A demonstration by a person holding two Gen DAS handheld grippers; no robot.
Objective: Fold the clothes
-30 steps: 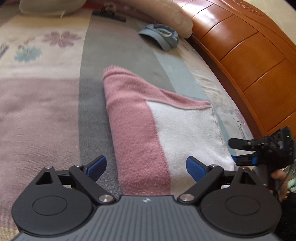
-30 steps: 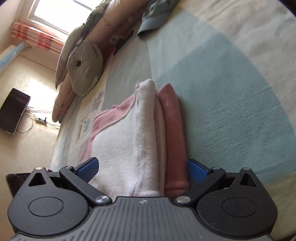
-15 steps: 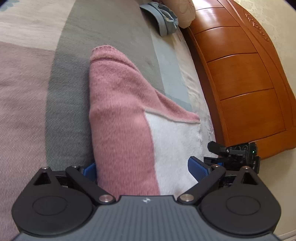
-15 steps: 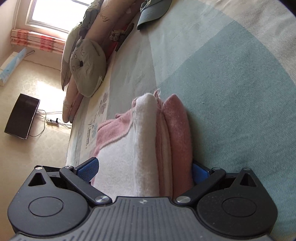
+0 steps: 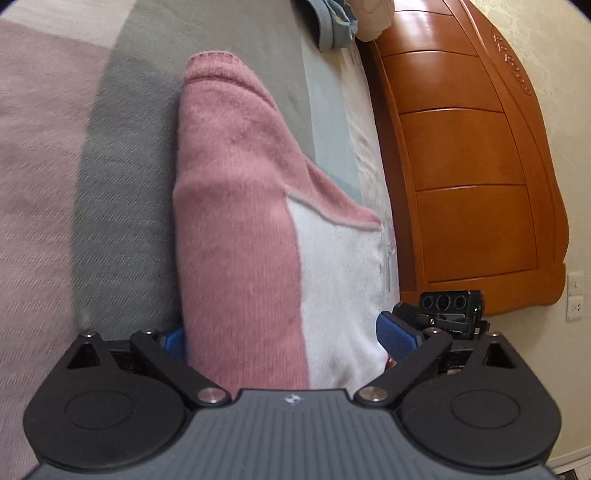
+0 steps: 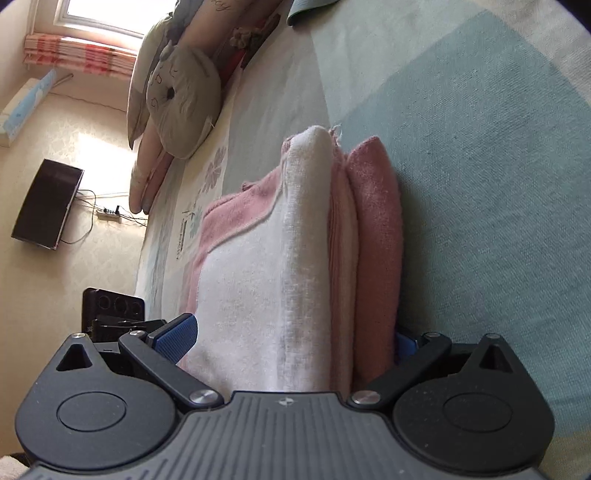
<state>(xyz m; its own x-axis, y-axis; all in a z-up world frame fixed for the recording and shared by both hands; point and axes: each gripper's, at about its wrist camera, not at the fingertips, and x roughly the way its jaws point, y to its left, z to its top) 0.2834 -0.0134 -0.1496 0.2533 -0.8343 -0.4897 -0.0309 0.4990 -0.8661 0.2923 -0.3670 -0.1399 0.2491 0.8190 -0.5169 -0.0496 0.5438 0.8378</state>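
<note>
Pink-and-white fleece fills the near field of both wrist views. Left gripper (image 5: 280, 338): jaws spread wide, one blue pad either side of the folded garment (image 5: 258, 236), the left pad half hidden behind the pink edge; whether the pads press the cloth I cannot tell, and no pinch shows. Right gripper (image 6: 291, 341): jaws likewise wide, straddling the stacked edge of the same garment (image 6: 295, 258), right pad almost hidden behind the pink layer.

Garment lies on the striped bed cover (image 5: 122, 206) as a compact bundle. From the right wrist, several layers show along the edge, white over pale pink over darker pink. From the left wrist, a white panel sits on a pink body, with a rounded fold at the far end.

Progress, as judged: folding is well along; the piece is already several layers thick and roughly rectangular. What remains looks like a lift, a final tidy or a setting aside. Which one, the views do not settle.

Farther off: a blue cap (image 5: 332, 29) near the wooden headboard (image 5: 469, 166); a grey plush pillow (image 6: 177, 99) and a dark monitor (image 6: 46, 203) on the floor.

Against the frames a second back: both grippers have pushed in closer, the bundle now sits deeper between the pads, and both cameras have tilted.
</note>
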